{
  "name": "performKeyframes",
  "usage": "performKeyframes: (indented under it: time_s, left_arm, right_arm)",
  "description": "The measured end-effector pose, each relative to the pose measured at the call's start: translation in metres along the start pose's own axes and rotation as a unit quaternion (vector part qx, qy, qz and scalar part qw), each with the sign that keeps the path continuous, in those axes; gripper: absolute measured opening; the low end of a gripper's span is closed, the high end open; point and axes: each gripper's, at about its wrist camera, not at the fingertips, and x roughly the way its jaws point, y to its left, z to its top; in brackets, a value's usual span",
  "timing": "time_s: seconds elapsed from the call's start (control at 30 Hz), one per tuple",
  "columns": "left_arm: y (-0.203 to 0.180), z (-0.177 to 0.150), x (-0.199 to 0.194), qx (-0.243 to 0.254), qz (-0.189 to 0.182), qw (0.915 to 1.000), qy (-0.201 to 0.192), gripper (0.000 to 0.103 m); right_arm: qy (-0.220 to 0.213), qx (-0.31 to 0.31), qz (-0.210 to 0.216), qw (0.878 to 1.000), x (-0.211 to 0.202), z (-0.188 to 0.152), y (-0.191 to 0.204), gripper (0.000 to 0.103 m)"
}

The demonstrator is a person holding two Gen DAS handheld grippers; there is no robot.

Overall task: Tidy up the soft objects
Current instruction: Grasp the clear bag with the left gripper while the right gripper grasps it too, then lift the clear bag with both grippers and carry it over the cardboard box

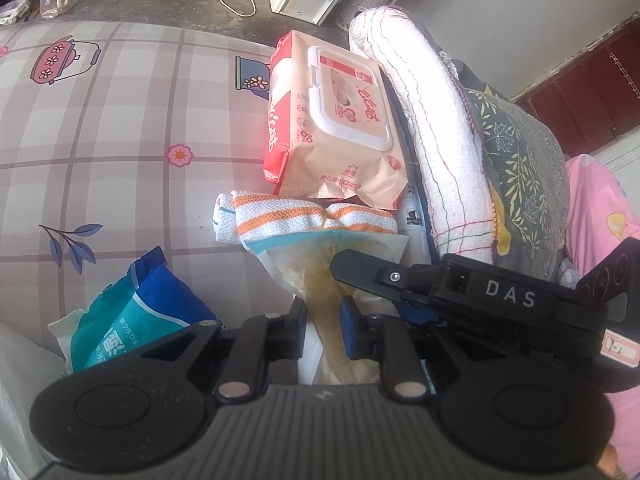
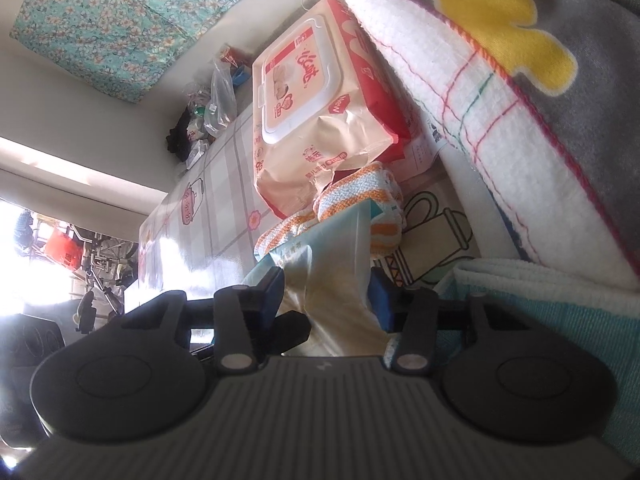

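Clear plastic pouch (image 1: 316, 268) with teal top edge and yellowish soft contents lies on the plaid table (image 1: 120, 128), clamped by both claws: left claw (image 1: 323, 322) pinched nearly together on it, right claw (image 2: 326, 296) wider, pads against its sides. Orange-striped cloth (image 1: 304, 216) touches its far end; wipes pack (image 1: 336, 120) beyond. Rolled white towel (image 1: 432, 128) alongside right, blue packet (image 1: 136, 312) left.

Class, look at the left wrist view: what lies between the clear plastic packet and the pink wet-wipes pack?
In the left wrist view, an orange-striped cloth lies between the plastic packet and the wet-wipes pack.
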Motion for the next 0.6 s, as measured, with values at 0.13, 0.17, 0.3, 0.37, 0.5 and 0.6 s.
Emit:
performKeyframes:
  time_s: [0.13, 0.17, 0.3, 0.37, 0.5, 0.6]
  left_arm:
    - [-0.006, -0.002, -0.022, 0.007, -0.007, 0.9998, -0.019, 0.018]
    - [-0.007, -0.003, -0.029, 0.01, -0.007, 0.9996, -0.025, 0.018]
    - [-0.012, -0.005, -0.067, 0.02, -0.012, 0.9984, -0.051, 0.018]
    - [-0.012, -0.008, -0.088, 0.022, -0.015, 0.9976, -0.064, 0.018]
    - [-0.008, -0.014, -0.135, 0.02, -0.006, 0.997, -0.074, 0.018]
    - [-0.002, -0.024, -0.173, 0.025, -0.003, 0.9954, -0.093, 0.018]
  right_arm:
    - [-0.015, -0.003, 0.016, 1.0, -0.017, -0.002, 0.01, 0.04]
    - [-0.019, -0.004, 0.02, 1.0, -0.022, -0.003, 0.013, 0.04]
    - [-0.042, -0.008, 0.038, 0.998, -0.048, -0.012, 0.033, 0.04]
    - [-0.056, -0.015, 0.048, 0.997, -0.062, -0.019, 0.048, 0.04]
    - [-0.071, -0.027, 0.072, 0.995, -0.086, -0.04, 0.08, 0.039]
    - [-0.075, -0.037, 0.095, 0.992, -0.102, -0.058, 0.107, 0.039]
